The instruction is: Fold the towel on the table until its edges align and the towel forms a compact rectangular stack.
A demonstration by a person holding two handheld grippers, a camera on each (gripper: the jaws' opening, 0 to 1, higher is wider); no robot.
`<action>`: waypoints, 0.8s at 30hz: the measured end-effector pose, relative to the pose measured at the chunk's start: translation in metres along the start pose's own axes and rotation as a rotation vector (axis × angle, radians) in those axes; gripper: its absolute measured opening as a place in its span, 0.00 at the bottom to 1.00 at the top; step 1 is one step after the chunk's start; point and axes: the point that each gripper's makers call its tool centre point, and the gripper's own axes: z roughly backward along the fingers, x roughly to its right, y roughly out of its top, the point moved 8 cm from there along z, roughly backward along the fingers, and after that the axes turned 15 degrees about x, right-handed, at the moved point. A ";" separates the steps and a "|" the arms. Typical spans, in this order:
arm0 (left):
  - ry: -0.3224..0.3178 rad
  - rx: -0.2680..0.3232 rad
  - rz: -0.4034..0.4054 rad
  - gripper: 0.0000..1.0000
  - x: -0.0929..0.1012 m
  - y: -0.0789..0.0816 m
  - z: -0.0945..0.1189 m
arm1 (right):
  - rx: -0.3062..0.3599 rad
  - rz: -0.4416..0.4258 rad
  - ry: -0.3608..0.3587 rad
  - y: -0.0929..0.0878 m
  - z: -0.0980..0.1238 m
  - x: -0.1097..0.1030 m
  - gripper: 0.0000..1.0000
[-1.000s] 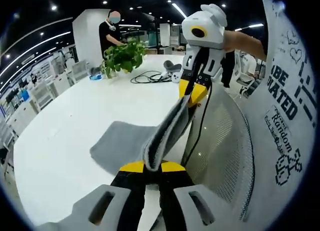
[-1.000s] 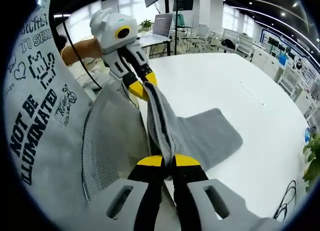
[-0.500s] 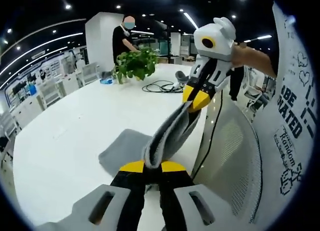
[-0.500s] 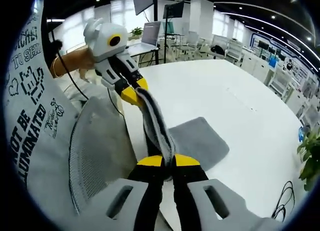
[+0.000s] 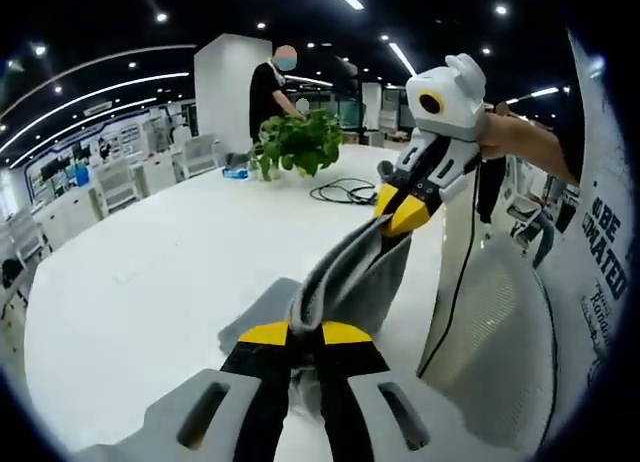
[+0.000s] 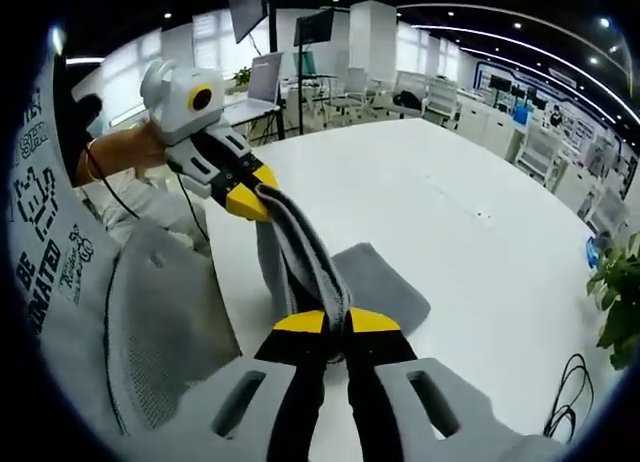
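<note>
**Ana:** Start with the left gripper view. What do you see?

**Ben:** The left gripper [image 5: 304,333] is pinched tight on one corner of the gray towel [image 5: 345,274]. The right gripper [image 5: 400,211] comes in from the right side, and it is pinched tight on the other corner. The towel edge runs between them like a little bridge, up in the air. The rest of the towel hangs down, and its far end lies flat on the white table [image 5: 150,282], close to the near edge.

**Ana:** What could go wrong?

**Ben:** I think the towel could slide off the table, since so little of it rests there. A white chair [image 5: 495,352] sits right by that edge, and the cloth could fall onto it. There is also a plant [image 5: 298,142] and a black cable [image 5: 345,191] farther back, but they are well apart from the towel.

**Ana:** Now the right gripper view.

**Ben:** The same thing from the other side. The right gripper [image 6: 336,322] squeezes its towel [image 6: 300,267] corner, and the left gripper [image 6: 240,195] squeezes the other one.

**Ana:** Any trouble here?

**Ben:** The bite on each corner looks small. If one hand pulls too hard, a corner could slip out. And if the hands come down crooked, the edges may not line up.
</note>
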 end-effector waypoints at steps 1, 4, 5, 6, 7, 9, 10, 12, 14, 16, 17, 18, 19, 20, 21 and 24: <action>0.002 0.003 0.012 0.09 -0.002 -0.002 -0.003 | -0.004 0.008 -0.001 -0.001 -0.002 0.002 0.04; 0.006 -0.003 0.026 0.09 -0.007 -0.006 -0.009 | -0.006 -0.004 -0.010 -0.003 -0.008 0.009 0.05; 0.010 -0.006 0.025 0.09 -0.010 -0.007 -0.011 | -0.005 -0.007 -0.013 -0.003 -0.009 0.011 0.05; 0.011 -0.008 0.025 0.09 -0.011 -0.008 -0.012 | -0.005 -0.016 -0.017 -0.004 -0.011 0.013 0.05; 0.018 -0.009 0.025 0.09 -0.014 -0.009 -0.014 | -0.004 -0.021 -0.018 -0.004 -0.012 0.014 0.05; 0.026 -0.016 0.033 0.09 -0.017 -0.010 -0.017 | -0.004 -0.023 -0.020 -0.003 -0.015 0.016 0.05; 0.036 -0.016 0.031 0.09 -0.020 -0.010 -0.020 | -0.006 -0.011 -0.023 -0.003 -0.017 0.018 0.05; 0.053 -0.012 0.031 0.09 -0.025 -0.011 -0.024 | -0.004 -0.014 -0.037 -0.003 -0.021 0.024 0.05; 0.065 -0.009 0.032 0.09 -0.029 -0.013 -0.028 | -0.003 -0.019 -0.048 -0.003 -0.024 0.030 0.05; 0.074 -0.009 0.043 0.09 -0.034 -0.016 -0.033 | -0.006 -0.028 -0.057 -0.005 -0.030 0.038 0.05; 0.079 -0.010 0.047 0.09 -0.036 -0.018 -0.036 | -0.006 -0.031 -0.060 -0.006 -0.031 0.040 0.05; 0.081 -0.011 0.048 0.09 -0.039 -0.021 -0.037 | -0.005 -0.039 -0.066 -0.007 -0.034 0.043 0.05; 0.085 -0.013 0.053 0.09 -0.042 -0.023 -0.039 | -0.006 -0.044 -0.066 -0.009 -0.036 0.045 0.05; 0.089 -0.016 0.059 0.09 -0.044 -0.026 -0.041 | -0.006 -0.046 -0.066 -0.010 -0.038 0.047 0.05; 0.089 -0.020 0.062 0.09 -0.046 -0.029 -0.044 | -0.007 -0.048 -0.069 -0.011 -0.040 0.048 0.05; 0.085 -0.027 0.064 0.10 -0.050 -0.036 -0.049 | -0.011 -0.059 -0.075 -0.018 -0.047 0.054 0.05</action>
